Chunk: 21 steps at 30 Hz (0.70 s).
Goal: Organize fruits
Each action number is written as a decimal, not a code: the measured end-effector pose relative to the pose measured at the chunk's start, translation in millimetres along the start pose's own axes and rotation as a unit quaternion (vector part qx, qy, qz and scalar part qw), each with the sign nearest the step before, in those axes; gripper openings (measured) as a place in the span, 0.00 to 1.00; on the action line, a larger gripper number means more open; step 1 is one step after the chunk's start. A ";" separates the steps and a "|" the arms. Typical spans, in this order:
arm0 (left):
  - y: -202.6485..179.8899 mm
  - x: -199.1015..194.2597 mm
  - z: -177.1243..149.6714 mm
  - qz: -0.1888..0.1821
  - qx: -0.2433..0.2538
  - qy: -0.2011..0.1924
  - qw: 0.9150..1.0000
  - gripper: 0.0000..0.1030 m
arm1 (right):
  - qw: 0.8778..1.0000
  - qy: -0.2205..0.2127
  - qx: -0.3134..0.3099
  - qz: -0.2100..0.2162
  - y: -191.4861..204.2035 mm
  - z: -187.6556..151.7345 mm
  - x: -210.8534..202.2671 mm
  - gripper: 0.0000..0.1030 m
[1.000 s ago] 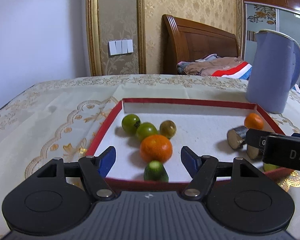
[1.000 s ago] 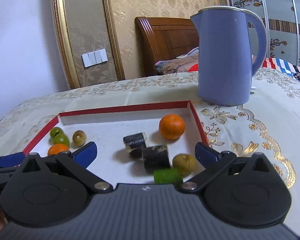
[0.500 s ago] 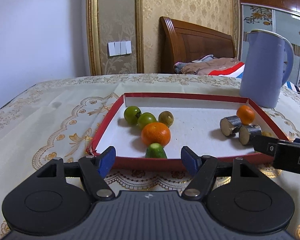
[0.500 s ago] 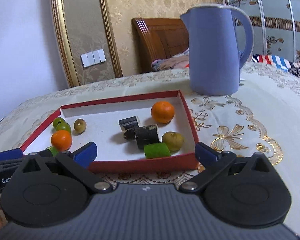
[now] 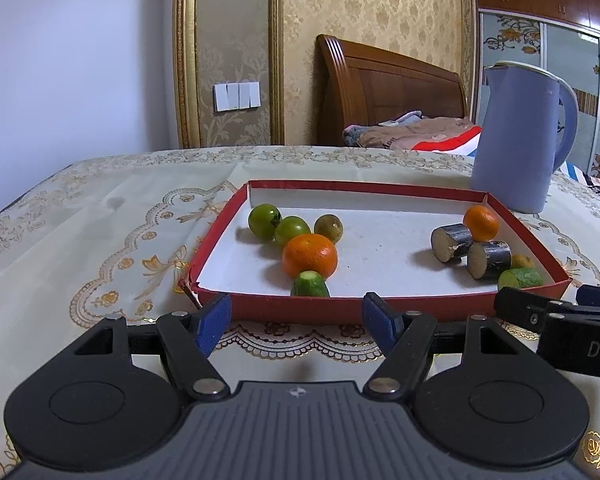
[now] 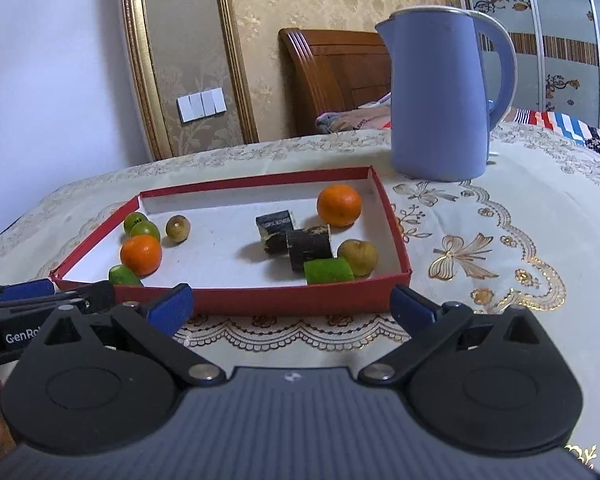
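Note:
A red-rimmed shallow tray (image 5: 380,307) (image 6: 284,300) holds the fruit in two groups. Left group: two green fruits (image 5: 278,224), a brownish fruit (image 5: 328,227), an orange (image 5: 309,255) (image 6: 141,254) and a cucumber piece (image 5: 309,285). Right group: an orange (image 5: 480,222) (image 6: 339,205), two dark sugarcane pieces (image 5: 470,248) (image 6: 296,238), a brownish fruit (image 6: 358,257) and a cucumber piece (image 6: 328,270). My left gripper (image 5: 296,322) is open and empty, just in front of the tray. My right gripper (image 6: 290,304) is open and empty, also in front of the tray.
A tall blue kettle (image 5: 520,136) (image 6: 440,96) stands on the cloth behind the tray's right corner. The table has an embroidered cream cloth (image 5: 100,248). A wooden headboard (image 5: 384,96) and bedding lie beyond the table.
Both grippers have pulled back and up from over the tray to just in front of its near rim. The fruit has not moved.

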<state>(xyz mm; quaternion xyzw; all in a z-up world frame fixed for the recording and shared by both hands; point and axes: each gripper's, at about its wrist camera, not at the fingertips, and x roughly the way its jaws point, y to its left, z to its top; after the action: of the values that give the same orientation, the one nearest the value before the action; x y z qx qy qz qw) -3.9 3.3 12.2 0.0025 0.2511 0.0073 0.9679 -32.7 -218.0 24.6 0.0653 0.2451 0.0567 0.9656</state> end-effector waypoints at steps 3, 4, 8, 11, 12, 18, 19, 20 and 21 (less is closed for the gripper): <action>0.3 1.0 -0.1 0.003 0.001 0.000 1.000 0.70 | 1.000 0.001 0.001 -0.001 -0.3 -0.2 0.2 1.00; -0.1 1.1 -0.2 0.004 0.003 0.000 1.000 0.70 | 1.000 0.001 0.000 0.000 0.0 -0.2 0.1 1.00; -1.2 0.7 -1.1 0.006 0.008 -0.002 1.000 0.70 | 1.000 0.003 -0.002 -0.001 0.3 -0.8 1.3 1.00; -1.2 0.6 -1.2 0.006 0.009 -0.001 1.000 0.70 | 1.000 0.003 -0.001 -0.001 0.0 -1.0 1.4 1.00; -0.7 0.6 -1.1 0.006 0.007 -0.001 1.000 0.70 | 1.000 0.003 -0.001 -0.001 0.2 -1.1 1.5 1.00; -1.5 0.2 -0.9 0.009 0.007 -0.001 1.000 0.70 | 1.000 0.004 -0.002 -0.002 0.1 -1.1 1.8 1.00; -1.9 -0.1 -1.1 0.009 0.009 -0.002 1.000 0.70 | 1.000 0.005 -0.002 -0.002 0.2 -1.5 2.1 1.00; -2.2 -0.3 -1.4 0.009 0.010 -0.002 1.000 0.70 | 1.000 0.006 -0.002 -0.002 0.2 -1.7 2.4 1.00; -2.5 -0.4 -1.4 0.009 0.011 -0.003 1.000 0.70 | 1.000 0.006 -0.002 -0.002 0.0 -1.8 2.2 1.00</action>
<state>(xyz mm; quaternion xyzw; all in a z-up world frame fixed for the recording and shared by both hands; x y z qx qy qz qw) -4.9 0.8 11.2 0.0155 0.2485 0.0128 0.9684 -31.6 -217.4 22.0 0.0626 0.2505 0.0554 0.9645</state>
